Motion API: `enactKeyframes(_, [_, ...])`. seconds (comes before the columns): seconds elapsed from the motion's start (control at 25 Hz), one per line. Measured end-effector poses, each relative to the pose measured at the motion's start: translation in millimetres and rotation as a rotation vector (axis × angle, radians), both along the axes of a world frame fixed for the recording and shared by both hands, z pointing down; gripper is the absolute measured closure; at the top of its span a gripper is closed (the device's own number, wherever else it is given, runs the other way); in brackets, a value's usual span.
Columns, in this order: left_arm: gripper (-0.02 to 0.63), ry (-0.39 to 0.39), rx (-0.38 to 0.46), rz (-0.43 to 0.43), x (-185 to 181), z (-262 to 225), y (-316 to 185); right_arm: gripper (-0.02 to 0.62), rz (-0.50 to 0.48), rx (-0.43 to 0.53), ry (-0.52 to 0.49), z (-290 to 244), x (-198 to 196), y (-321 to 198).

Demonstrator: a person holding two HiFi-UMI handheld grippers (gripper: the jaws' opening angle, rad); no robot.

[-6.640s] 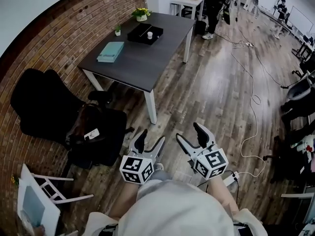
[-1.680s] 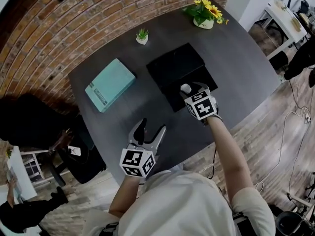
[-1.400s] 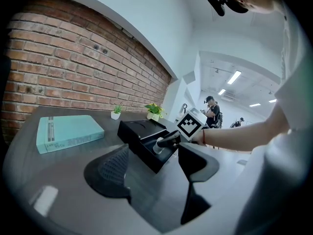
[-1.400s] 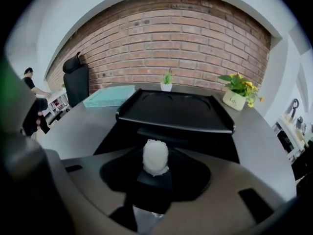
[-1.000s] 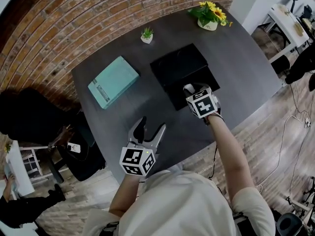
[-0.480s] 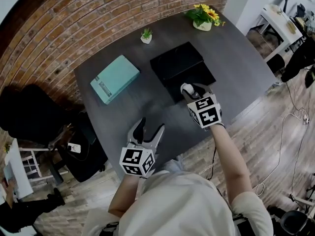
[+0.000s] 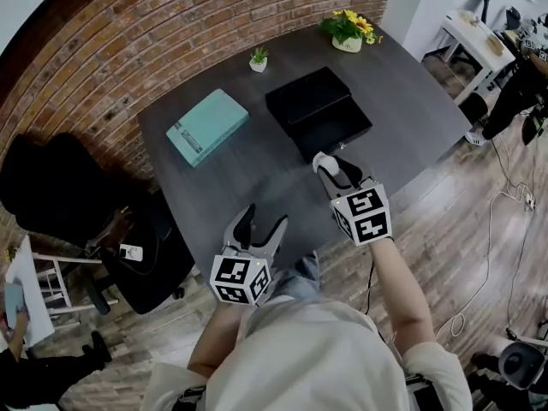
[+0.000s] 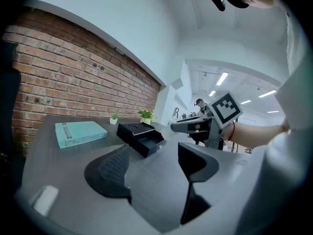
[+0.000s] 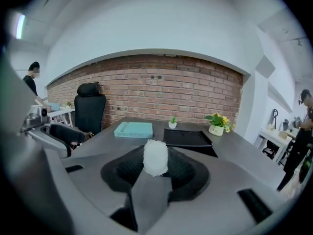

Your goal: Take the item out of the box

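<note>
Head view: the dark grey surface (image 7: 411,101) stands against a brick wall (image 7: 128,24), and the black box (image 7: 318,114) sits near its middle. The part of the box nearest us is open, with a dark interior. A teal book (image 7: 208,126) lies flat at 9 o'clock of the box, well apart from it. A small potted plant (image 7: 259,58) stands at 11 o'clock of the box, and a pot of yellow flowers (image 7: 347,29) at 1 o'clock by the far edge. A black office chair (image 7: 51,187) is off the surface at 9 o'clock. We note the right gripper (image 7: 328,166) reaching out over the surface at 6 o'clock of the box, just beside the box's near edge. Its jaws pinch the white item (image 7: 321,162), which is outside the box. In the right gripper view the right gripper (image 9: 155,169) shows both ribbed pads closed against the white item (image 9: 155,156), a rough, pale lump standing upright between them. Beyond it we see the black box (image 9: 188,138) at 1 o'clock and the teal book (image 9: 133,129) at 11 o'clock. The item appears lifted clear of the surface, though no view settles its height. The left gripper (image 7: 262,223) hangs at the near edge of the surface, well apart from the box. In the left gripper view the left gripper (image 8: 155,168) has its jaws spread with nothing between them. From there the black box (image 8: 139,137) and the teal book (image 8: 79,132) lie ahead of it.
</note>
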State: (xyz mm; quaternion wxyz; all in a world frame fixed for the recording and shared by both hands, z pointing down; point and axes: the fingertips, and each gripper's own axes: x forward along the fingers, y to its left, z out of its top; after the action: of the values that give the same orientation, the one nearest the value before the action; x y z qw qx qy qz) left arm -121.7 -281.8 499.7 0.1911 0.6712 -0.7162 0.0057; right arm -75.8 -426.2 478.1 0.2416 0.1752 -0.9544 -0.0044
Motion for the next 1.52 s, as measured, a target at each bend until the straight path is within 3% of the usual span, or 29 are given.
enactKeyframes(0.84, [0.293, -0.04, 0.072, 0.059, 73.4, -25.3, 140.1, 0.44, 0.094, 0.035, -0.218, -41.1, 112.4, 201.7])
enactKeyframes(1.08, [0.355, -0.048, 0.08, 0.066, 91.0, -31.1, 169.6, 0.44, 0.093, 0.032, -0.263, -44.1, 129.4, 237.6])
enactKeyframes(1.16, [0.404, -0.054, 0.078, 0.062, 95.1, -30.9, 177.5, 0.44, 0.087, 0.031, -0.273, -44.3, 133.1, 246.9])
enactKeyframes(1.52, [0.556, -0.077, 0.055, -0.032, 92.9, -27.2, 207.9, 0.44, 0.07, 0.039, -0.312, -45.5, 143.7, 276.3])
